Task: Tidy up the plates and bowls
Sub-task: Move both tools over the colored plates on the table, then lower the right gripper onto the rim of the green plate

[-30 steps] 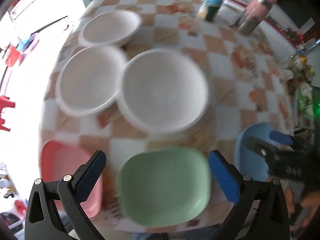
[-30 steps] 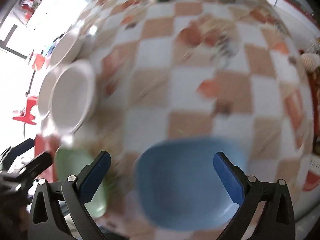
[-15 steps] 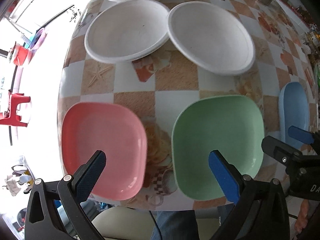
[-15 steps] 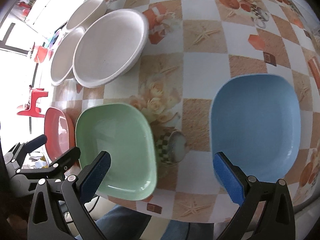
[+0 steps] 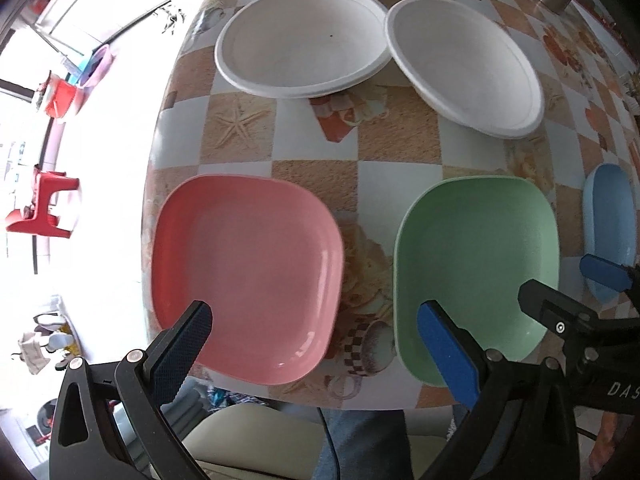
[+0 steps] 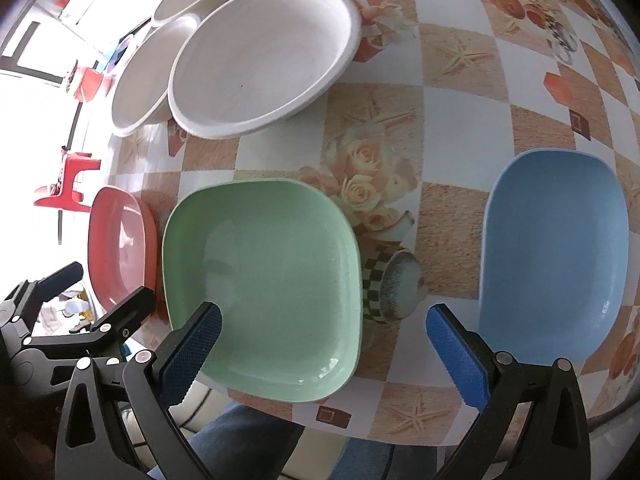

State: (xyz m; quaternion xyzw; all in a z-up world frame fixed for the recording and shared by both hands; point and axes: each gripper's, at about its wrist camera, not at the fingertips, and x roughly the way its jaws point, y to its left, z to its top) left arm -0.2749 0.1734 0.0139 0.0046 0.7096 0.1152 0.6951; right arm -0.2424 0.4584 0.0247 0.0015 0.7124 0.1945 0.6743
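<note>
Left wrist view: left tongs (image 5: 314, 328) spread wide, gripping nothing, poised over the near edge of the table (image 5: 396, 144) with the pink plate (image 5: 246, 276) just left of the green plate (image 5: 476, 268), blue plate (image 5: 610, 236) to its right, three white bowls (image 5: 304, 38) beyond it. Right wrist view: right tongs (image 6: 324, 334) equally wide and empty, one finger over the green plate (image 6: 264, 260), pink plate (image 6: 118, 244) touching its left, blue plate (image 6: 554, 252) well right. Likely stacking starts now, so best pinch one plate's near rim squarely, lift level, and lower it centred onto its neighbour.
</note>
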